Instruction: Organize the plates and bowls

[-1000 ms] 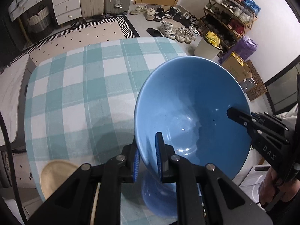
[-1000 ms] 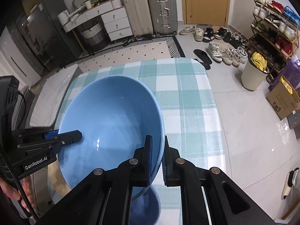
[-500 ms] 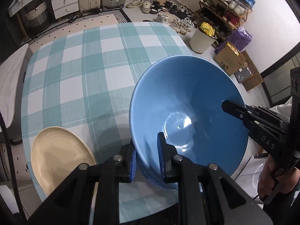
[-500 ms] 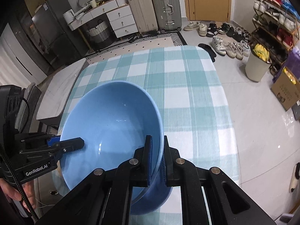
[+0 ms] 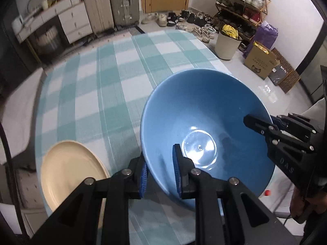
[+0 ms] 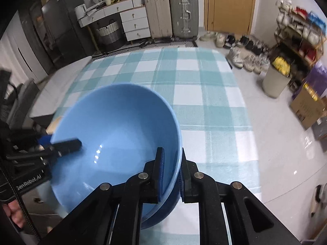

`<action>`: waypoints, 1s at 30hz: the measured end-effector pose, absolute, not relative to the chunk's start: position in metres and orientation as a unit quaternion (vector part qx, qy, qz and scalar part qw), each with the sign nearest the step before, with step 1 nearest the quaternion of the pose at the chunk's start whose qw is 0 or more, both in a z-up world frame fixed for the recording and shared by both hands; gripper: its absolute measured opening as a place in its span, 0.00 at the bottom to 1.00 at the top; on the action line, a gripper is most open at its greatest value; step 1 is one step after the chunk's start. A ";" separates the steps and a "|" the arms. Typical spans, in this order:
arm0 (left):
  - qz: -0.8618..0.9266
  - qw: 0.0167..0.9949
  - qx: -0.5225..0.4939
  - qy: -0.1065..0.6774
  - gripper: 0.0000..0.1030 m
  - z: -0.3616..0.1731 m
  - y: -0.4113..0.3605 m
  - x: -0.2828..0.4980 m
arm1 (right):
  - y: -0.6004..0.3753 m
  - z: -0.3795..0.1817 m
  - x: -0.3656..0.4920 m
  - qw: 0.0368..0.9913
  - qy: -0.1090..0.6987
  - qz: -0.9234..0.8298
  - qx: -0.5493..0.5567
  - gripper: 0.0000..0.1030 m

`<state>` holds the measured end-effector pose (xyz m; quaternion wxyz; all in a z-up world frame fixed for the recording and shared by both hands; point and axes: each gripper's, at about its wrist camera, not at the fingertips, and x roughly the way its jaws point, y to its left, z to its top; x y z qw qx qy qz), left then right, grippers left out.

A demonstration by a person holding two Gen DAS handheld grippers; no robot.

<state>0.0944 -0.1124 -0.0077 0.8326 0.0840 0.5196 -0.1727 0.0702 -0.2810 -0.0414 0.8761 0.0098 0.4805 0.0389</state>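
On the right gripper [image 5: 258,125], seen from the left wrist camera, pale raised letters on the black body read "DAS". On the left gripper [image 6: 61,144], seen from the right wrist camera, white print on the black body reads "GenRobot.AI", with the first letter partly cut off at the edge. A cardboard box [image 5: 260,63] on the floor by the wall carries dark print and a small cat-like logo, but the letters are too small to read. No other writing in either view can be made out.
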 end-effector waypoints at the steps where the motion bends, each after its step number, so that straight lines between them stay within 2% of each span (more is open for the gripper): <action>1: -0.174 0.834 0.084 0.517 0.19 -0.009 -0.113 0.095 | -0.283 -0.046 0.069 0.876 0.480 0.037 0.014 0.12; 9: -0.172 0.850 0.066 0.494 0.19 -0.024 -0.111 0.089 | -0.288 -0.070 0.060 0.879 0.476 0.018 0.017 0.13; 18: -0.165 0.862 0.062 0.475 0.19 -0.034 -0.113 0.080 | -0.284 -0.073 0.054 0.889 0.458 0.004 0.011 0.13; 30: -0.170 0.859 0.025 0.482 0.19 -0.047 -0.107 0.078 | -0.279 -0.081 0.043 0.902 0.431 -0.018 0.006 0.13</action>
